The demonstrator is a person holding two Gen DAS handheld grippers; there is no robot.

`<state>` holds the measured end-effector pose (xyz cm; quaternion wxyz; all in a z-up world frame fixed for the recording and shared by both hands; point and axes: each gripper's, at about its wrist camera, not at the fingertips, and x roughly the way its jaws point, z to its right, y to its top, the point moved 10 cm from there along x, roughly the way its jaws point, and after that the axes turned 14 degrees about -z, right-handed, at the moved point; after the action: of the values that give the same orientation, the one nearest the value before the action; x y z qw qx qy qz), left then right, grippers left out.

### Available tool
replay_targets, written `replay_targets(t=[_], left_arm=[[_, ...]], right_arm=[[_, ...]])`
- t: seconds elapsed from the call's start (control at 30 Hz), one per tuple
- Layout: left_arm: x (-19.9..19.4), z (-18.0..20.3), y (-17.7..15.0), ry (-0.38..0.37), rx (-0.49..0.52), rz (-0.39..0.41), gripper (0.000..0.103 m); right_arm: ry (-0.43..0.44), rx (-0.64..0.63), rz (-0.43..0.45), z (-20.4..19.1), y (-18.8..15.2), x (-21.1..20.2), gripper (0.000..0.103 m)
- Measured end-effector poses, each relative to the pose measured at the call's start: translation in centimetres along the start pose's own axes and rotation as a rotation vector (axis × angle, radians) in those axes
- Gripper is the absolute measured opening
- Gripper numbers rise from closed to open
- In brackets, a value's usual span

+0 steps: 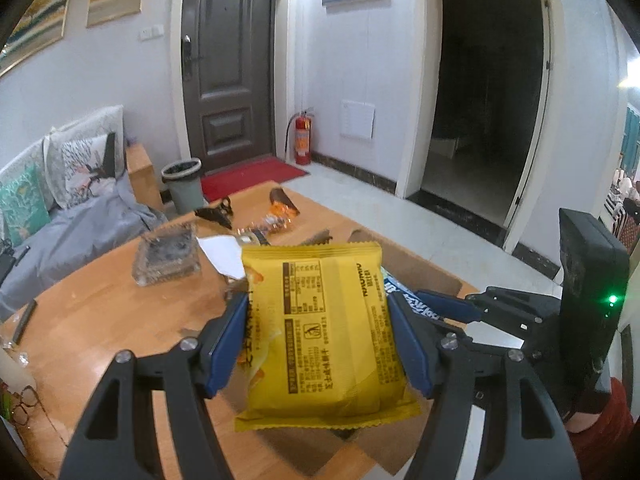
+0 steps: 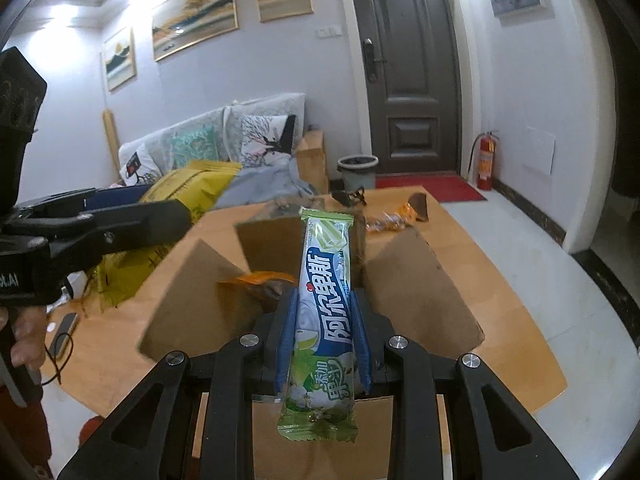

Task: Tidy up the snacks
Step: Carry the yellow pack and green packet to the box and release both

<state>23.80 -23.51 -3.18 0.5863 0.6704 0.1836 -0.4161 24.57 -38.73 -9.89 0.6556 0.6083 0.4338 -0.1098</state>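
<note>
My left gripper [image 1: 316, 316] is shut on a yellow snack packet [image 1: 320, 328] and holds it above the open cardboard box [image 1: 424, 272]. My right gripper [image 2: 324, 312] is shut on a long green-and-blue candy stick pack [image 2: 324, 300] and holds it upright over the same box [image 2: 412, 292]. An orange-brown snack [image 2: 264, 284] lies inside the box. In the right wrist view the left gripper [image 2: 132, 216] with the yellow packet [image 2: 188, 188] is at the left. In the left wrist view the right gripper [image 1: 460, 312] is at the right.
On the wooden table [image 1: 100, 312] stand a glass ashtray [image 1: 166, 254], white paper [image 1: 222, 254], several loose orange and brown snacks [image 1: 280, 208] and dark glasses [image 1: 218, 212]. A phone [image 2: 64, 330] lies at the table's left edge. A sofa [image 1: 60, 200] and bin [image 1: 184, 184] stand behind.
</note>
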Motion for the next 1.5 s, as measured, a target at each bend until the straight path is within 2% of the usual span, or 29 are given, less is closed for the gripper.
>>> replay_targets(t=[0.2,0.33,0.63,0.77,0.87,0.97,1.07,1.23,1.27,1.3,1.33,1.37,1.4,1.5], left_arm=[[4.7,0.2,0.7,0.024,0.009,-0.098,0.066],[6.8,0.4,0.6,-0.003,0.019,-0.160,0.066],[9.5,-0.8,-0.4,-0.027,0.017,-0.272,0.067],[9.0,-1.6,-0.2,-0.010,0.014,-0.251,0.076],[8.5,-2.0,0.0,-0.008,0.010,-0.238,0.082],[7.8,-2.2,0.1,-0.030,-0.007,-0.223,0.091],[7.0,-2.3,0.1,-0.025,-0.012,-0.211,0.095],[6.1,-2.3,0.3,-0.016,-0.001,-0.179,0.097],[6.0,-2.3,0.3,-0.018,0.008,-0.174,0.096],[6.1,-2.1,0.1,-0.012,0.027,-0.182,0.085],[6.4,-1.9,-0.4,-0.015,0.049,-0.203,0.072],[7.0,-1.7,-1.0,-0.056,0.046,-0.238,0.049],[7.3,-1.8,-1.5,-0.057,0.041,-0.263,0.044],[7.5,-1.9,-1.9,-0.052,0.056,-0.251,0.044]], right_arm=[[0.026,0.025,-0.043,1.8,0.7,3.5,0.022],[0.019,0.008,-0.072,2.1,1.1,5.4,0.022],[0.025,-0.005,-0.122,2.1,1.1,8.2,0.023],[0.021,-0.023,-0.128,1.7,1.1,8.1,0.024],[0.021,-0.020,-0.117,1.7,1.1,7.5,0.034],[0.021,-0.025,-0.114,1.6,1.3,7.1,0.035],[0.017,-0.027,-0.112,1.5,1.3,6.6,0.041],[0.024,-0.020,-0.105,1.4,1.4,6.3,0.042],[0.026,-0.020,-0.101,1.3,1.4,6.1,0.042],[0.022,-0.026,-0.095,1.2,1.5,5.9,0.043],[0.015,-0.030,-0.090,1.1,1.6,5.7,0.044],[0.006,-0.034,-0.084,1.0,1.7,5.5,0.046],[-0.003,-0.038,-0.078,1.0,1.8,5.4,0.048],[-0.059,-0.068,-0.082,0.9,1.4,5.5,0.049]])
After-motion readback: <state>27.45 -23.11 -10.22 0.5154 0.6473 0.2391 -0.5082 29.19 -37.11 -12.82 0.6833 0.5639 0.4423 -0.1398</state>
